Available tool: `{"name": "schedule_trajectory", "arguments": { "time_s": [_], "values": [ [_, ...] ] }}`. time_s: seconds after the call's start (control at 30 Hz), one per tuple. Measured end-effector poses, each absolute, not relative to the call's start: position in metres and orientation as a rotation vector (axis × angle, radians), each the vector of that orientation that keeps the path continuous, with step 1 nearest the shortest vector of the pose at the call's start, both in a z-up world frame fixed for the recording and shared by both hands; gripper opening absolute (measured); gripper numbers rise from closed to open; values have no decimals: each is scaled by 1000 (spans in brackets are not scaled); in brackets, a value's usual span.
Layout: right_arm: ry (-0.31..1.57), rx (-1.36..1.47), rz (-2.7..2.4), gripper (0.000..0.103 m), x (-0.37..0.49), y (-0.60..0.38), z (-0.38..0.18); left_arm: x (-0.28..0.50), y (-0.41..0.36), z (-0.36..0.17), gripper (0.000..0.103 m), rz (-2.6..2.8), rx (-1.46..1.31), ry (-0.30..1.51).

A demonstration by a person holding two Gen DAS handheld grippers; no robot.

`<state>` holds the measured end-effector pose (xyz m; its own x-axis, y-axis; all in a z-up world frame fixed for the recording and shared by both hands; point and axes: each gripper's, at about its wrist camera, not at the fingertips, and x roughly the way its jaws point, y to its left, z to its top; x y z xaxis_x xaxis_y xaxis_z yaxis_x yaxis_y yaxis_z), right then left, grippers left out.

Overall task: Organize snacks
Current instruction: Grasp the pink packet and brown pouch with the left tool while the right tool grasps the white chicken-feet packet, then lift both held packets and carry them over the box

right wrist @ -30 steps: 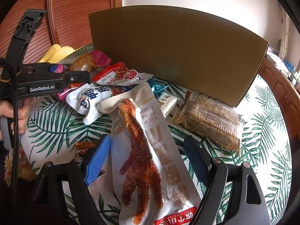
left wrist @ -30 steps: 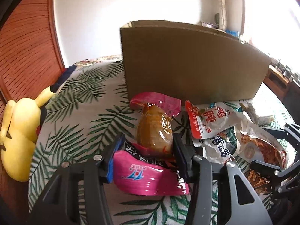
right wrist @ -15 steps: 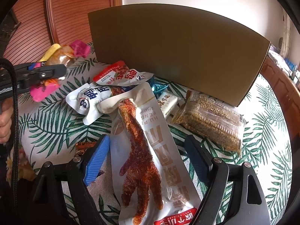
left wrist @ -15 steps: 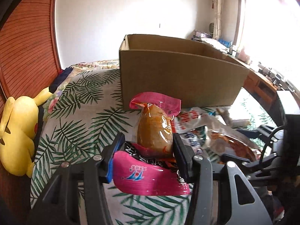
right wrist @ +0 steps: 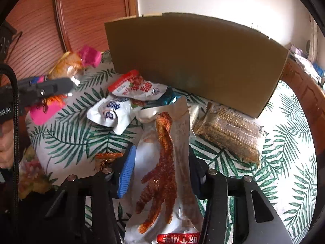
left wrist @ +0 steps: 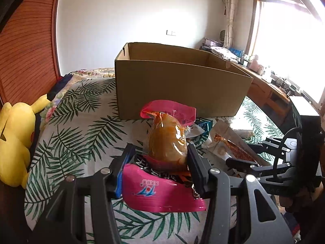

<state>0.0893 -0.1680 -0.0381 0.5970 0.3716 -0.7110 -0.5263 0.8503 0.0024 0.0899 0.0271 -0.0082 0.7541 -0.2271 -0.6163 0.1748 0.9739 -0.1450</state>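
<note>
Left tool (left wrist: 160, 160): tilted downward, raised above the leaf-print bed (left wrist: 77, 134), aimed toward the open cardboard box (left wrist: 178, 85). Jaws clamped on a pink snack packet (left wrist: 162, 191); the packet's clear part with a brown, egg-shaped piece stands up between and beyond the fingertips. In the right wrist view the same tool (right wrist: 61, 85) enters from the left edge, packet (right wrist: 67, 67) hanging clear of the bedspread, left of the box's near corner.

Snack pile: red-and-white packet (right wrist: 138, 87) and white packet with blue print (right wrist: 111, 111) lie on the bed just in front of the box wall. Noodle-type block in clear wrap (right wrist: 231, 130) lies further right, near the box's right corner.

Right tool (right wrist: 160, 162): angled downward over the bed. Jaws closing on a long chicken-foot packet (right wrist: 164, 162); both pads are against the packet's sides. The packet's far end points toward the box and rests beside the white packets; its near end runs under the tool body.
</note>
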Motion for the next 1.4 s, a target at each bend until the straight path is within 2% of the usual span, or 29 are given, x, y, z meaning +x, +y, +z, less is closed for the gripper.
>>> {"name": "schedule_trajectory", "arguments": {
  "time_s": [0.73, 1.4],
  "values": [
    [655, -127, 497, 48, 68, -196, -2, 85, 8, -1, 50, -258, -77, 675],
    [552, -93, 469, 48, 69, -209, 38, 107, -2, 41, 51, -284, -45, 593]
  ]
}}
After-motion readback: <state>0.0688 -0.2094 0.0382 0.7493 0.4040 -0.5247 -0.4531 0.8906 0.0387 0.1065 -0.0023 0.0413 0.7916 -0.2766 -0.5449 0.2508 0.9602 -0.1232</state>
